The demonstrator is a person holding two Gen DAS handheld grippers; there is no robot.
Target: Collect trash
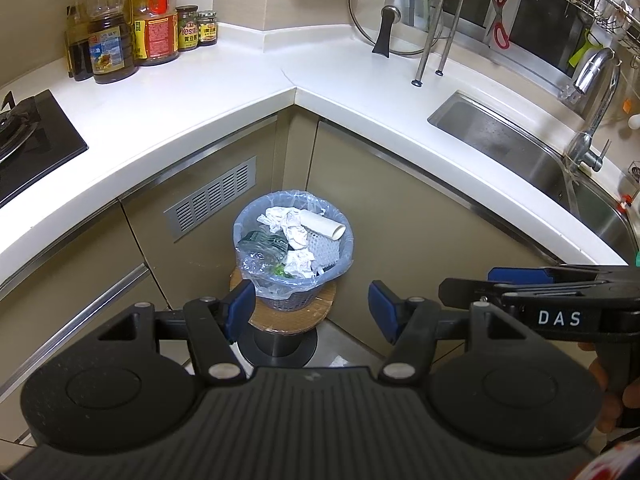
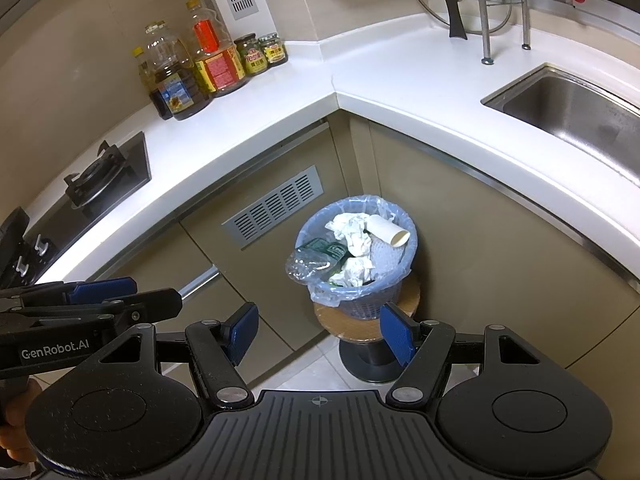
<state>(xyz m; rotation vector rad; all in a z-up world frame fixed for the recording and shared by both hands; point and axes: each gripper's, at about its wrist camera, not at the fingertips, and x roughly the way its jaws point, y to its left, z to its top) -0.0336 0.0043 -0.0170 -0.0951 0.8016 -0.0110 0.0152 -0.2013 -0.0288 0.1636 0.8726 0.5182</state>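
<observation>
A: Tools first. Left tool (image 1: 312, 312), blue pads spread apart, nothing between them. Right tool (image 2: 318, 332), same: jaws apart, empty. Both tilt down toward the corner, side by side, clear of each other.

B: And the trash?

A: In the bin (image 2: 362, 300), a small blue basket lined with a clear bag (image 1: 262, 280), well beyond both tools. It stands on a round wooden stool (image 2: 352, 326) with a dark pedestal, tucked into the cabinet corner.

B: Contents?

A: Heaped to the rim. Crumpled white paper (image 2: 352, 232), a cardboard tube (image 1: 324, 226) lying against the far rim, white foam netting (image 1: 322, 250), a crushed clear plastic bottle (image 2: 304, 264) with a dark green label at the near-left rim.

B: Further out?

A: White L-shaped worktop (image 1: 224, 92) above the bin. Hob (image 2: 104, 176) at left, oil bottles (image 1: 110, 40) and 2 jars (image 2: 262, 54) against the wall, a glass lid (image 1: 394, 12) propped in the corner. Steel sink (image 2: 568, 116) and tap (image 1: 592, 116) at right; red scissors (image 1: 500, 16) hang behind it.
</observation>
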